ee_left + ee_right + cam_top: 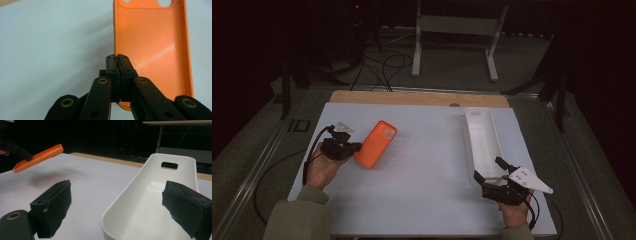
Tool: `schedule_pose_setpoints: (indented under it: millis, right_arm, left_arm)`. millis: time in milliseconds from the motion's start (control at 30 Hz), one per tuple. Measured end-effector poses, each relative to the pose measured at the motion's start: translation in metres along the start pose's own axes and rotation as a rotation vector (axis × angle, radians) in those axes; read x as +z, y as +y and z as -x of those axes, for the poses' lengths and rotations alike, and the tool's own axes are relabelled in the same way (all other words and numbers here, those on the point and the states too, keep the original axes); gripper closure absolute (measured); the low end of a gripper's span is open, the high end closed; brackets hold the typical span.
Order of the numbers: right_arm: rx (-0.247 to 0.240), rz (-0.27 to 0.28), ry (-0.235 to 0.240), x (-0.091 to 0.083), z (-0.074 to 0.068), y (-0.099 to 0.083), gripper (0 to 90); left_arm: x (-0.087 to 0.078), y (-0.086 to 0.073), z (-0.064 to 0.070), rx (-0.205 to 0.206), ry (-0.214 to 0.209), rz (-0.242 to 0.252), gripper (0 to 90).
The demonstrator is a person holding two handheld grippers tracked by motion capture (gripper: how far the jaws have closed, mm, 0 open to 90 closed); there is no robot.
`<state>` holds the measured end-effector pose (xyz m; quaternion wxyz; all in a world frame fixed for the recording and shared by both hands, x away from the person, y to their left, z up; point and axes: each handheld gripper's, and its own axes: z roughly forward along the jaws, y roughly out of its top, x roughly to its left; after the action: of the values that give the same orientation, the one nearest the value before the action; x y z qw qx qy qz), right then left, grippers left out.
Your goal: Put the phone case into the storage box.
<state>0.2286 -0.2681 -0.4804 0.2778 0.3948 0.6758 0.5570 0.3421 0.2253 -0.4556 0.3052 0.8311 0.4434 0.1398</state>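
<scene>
High view gives me the layout: my left hand-held gripper (353,148) has its jaws pressed together on the side wall of the orange silicone phone case (376,143), near its lower corner, at the left of the white-covered counter (422,195). From the left gripper view I see the jaws clamped across that thin rim, the case's textured inside facing up. The right gripper view shows the case (37,158) lifted clear of the counter, tilted, with its shadow lying below it. So I judge the pickup done.

My right hand-held gripper (490,171) sits with jaws spread wide at the near end of the long white plastic tray (482,135), straddling its near wall without pinching it; the tray looks empty as far as I can see.

What I judge is left: carry the case across the counter, well apart from the tray for now, lower it in, and release. The right gripper may need to steady the tray.
</scene>
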Motion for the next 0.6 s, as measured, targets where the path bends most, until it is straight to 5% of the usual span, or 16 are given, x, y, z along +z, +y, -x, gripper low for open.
schedule_pose_setpoints:
  millis: [600]
  right_arm:
    - [-0.006, -0.009, 0.034, 0.008, 0.002, 0.026, 8.4]
  left_arm:
    - [-0.017, 0.012, 0.015, 0.042, 0.003, 0.104, 89.9]
